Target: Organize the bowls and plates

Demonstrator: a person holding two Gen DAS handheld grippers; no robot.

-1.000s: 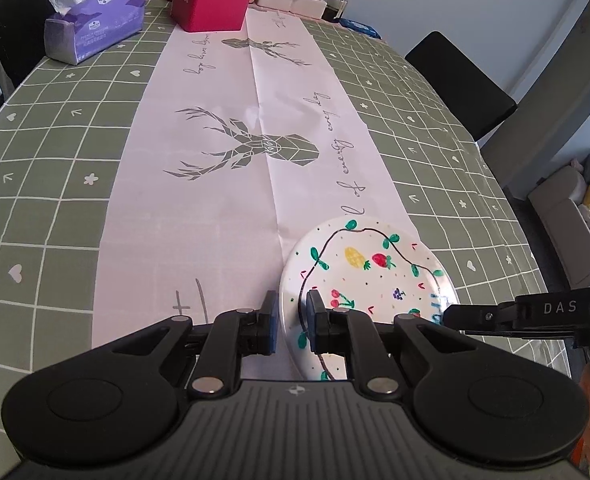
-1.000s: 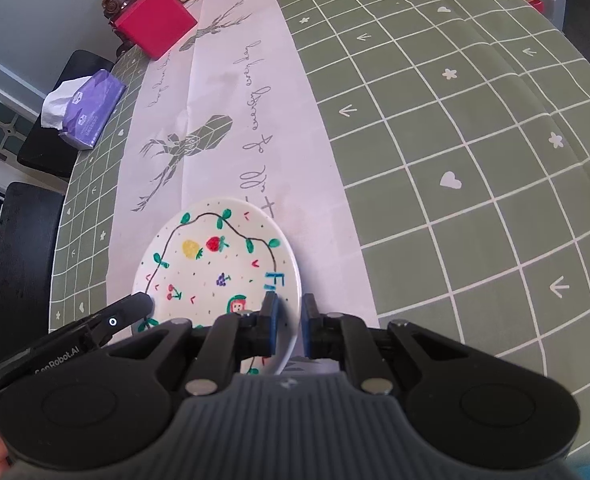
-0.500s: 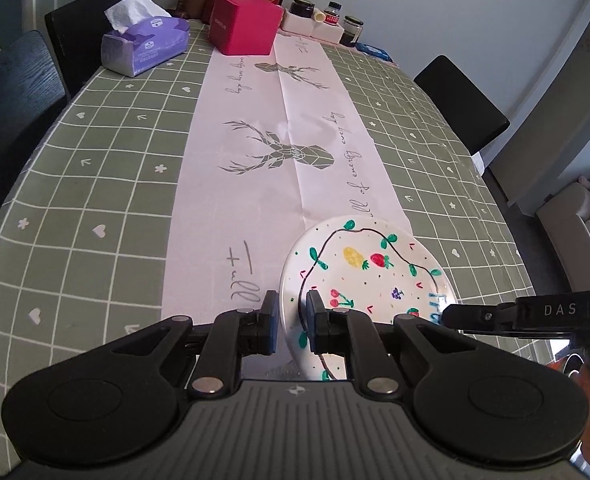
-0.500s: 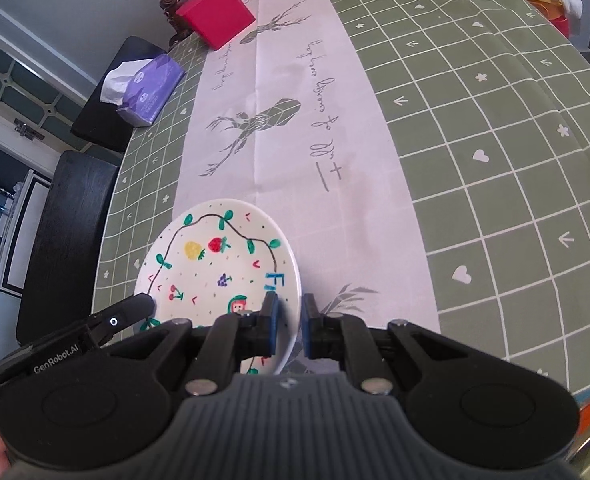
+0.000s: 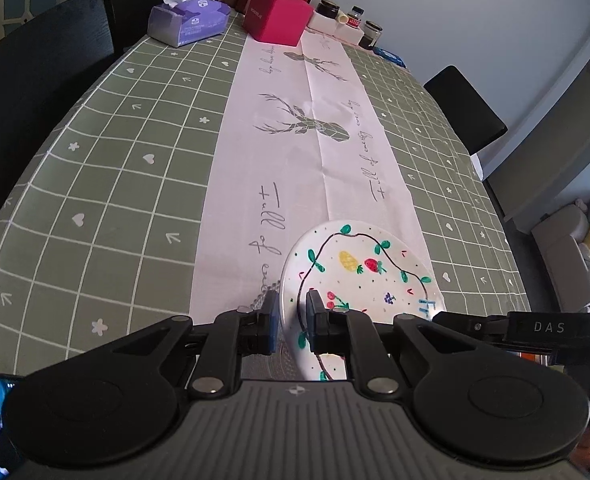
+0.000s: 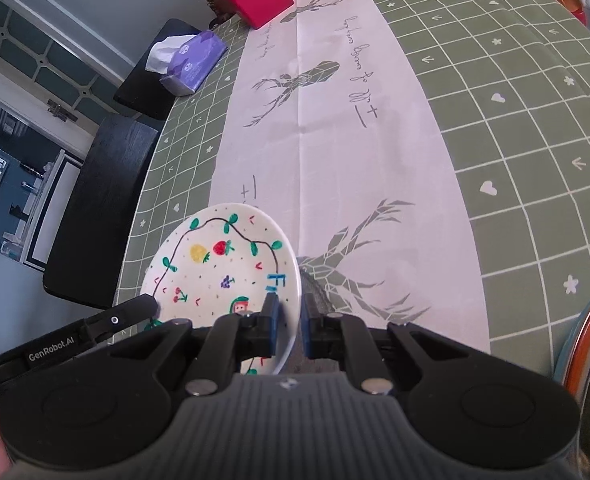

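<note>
The painted plate (image 5: 359,276) was held clear above the worktop (image 5: 107,184), over the pale runner (image 5: 315,160) near its close end. The left gripper (image 5: 291,320) had its jaws clamped on the plate's left rim; the right gripper (image 6: 289,322) had its jaws clamped on the opposite rim. A tissue box (image 5: 189,20) and a red box (image 5: 277,16) stood at the far end.

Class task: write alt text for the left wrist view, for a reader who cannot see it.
Left tongs grip the near rim of a round white hand-painted fruit plate, with the right tongs at its opposite edge. Beyond stretches a green checked tablecloth with a pale pink deer-print runner.
</note>
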